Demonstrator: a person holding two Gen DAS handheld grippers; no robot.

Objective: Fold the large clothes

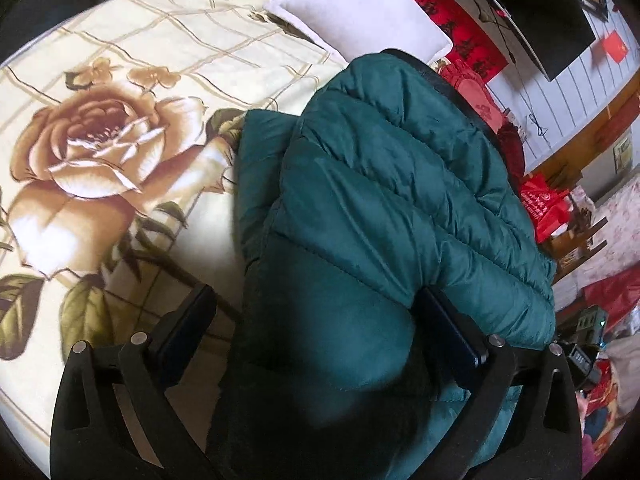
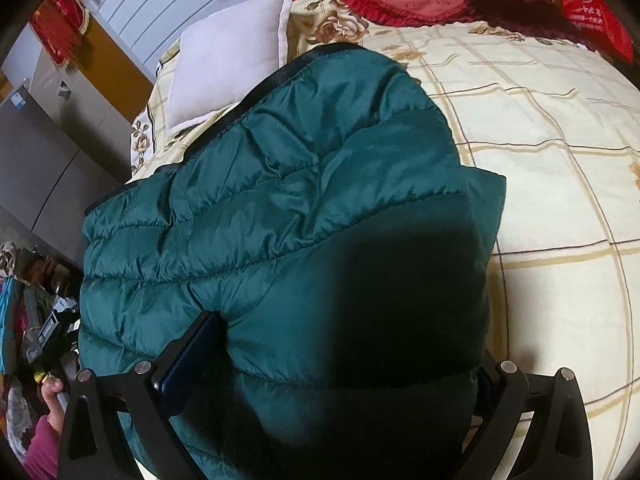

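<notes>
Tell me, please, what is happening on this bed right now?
A person with a gripper in each hand is folding a green puffer jacket on a floral blanket. The jacket lies doubled over itself, near a white pillow. Both the left gripper and the right gripper have their jaws wide open astride the jacket's near edge, with padded fabric bulging between them; neither is clamped on it.

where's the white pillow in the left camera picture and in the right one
Left wrist view: the white pillow lies top centre, beyond the green puffer jacket.
Right wrist view: the pillow lies upper left, beyond the jacket.
Shared landmark: the rose-print blanket beneath both.
</notes>
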